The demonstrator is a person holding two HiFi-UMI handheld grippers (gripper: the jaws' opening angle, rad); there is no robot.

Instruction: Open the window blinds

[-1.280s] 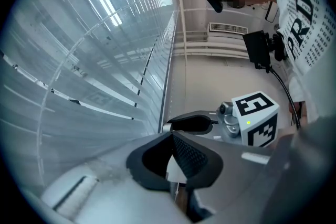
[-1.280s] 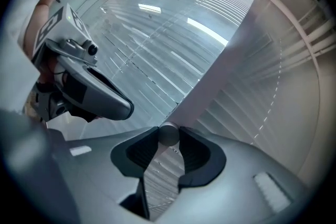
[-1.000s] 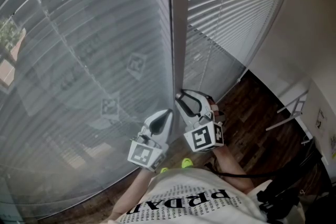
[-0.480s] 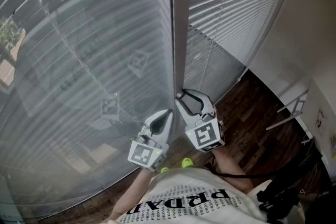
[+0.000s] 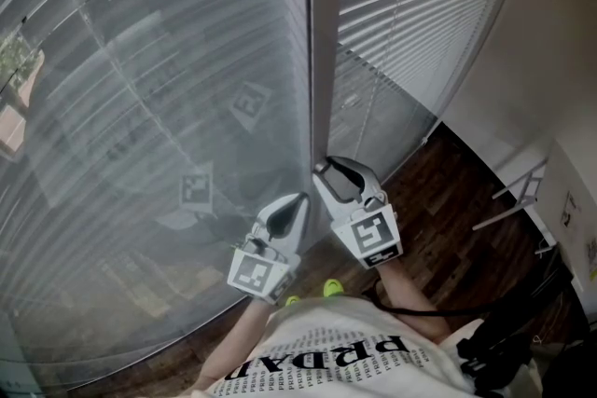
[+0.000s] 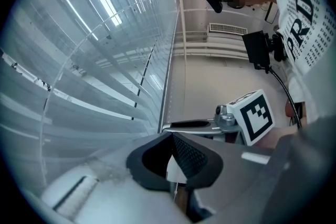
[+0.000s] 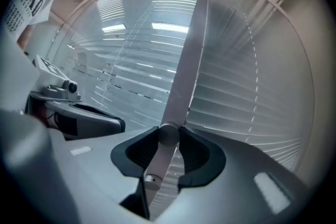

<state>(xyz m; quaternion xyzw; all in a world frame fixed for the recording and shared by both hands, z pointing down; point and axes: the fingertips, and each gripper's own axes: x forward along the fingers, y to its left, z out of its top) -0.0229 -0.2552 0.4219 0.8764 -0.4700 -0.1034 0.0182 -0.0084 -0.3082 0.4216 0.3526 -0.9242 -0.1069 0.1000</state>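
Over the last second the right claw (image 5: 332,172) has rolled a bit, its marker cube turning and sliding right. It's clenched on the tilt wand (image 7: 159,159), so I'd say the twist is underway. The blinds (image 5: 140,107) barely look different though, with slats still mostly flat across both panes either side of the frame post (image 5: 323,42), so there's plenty of turning left.

The left claw (image 5: 295,202) hasn't budged. It's clamped on a small white bit (image 6: 172,168), maybe a cord end, but I can't tell.

No surface here, just a dark wood floor (image 5: 448,191) running along under the window and a plain white wall (image 5: 550,61) on the right.
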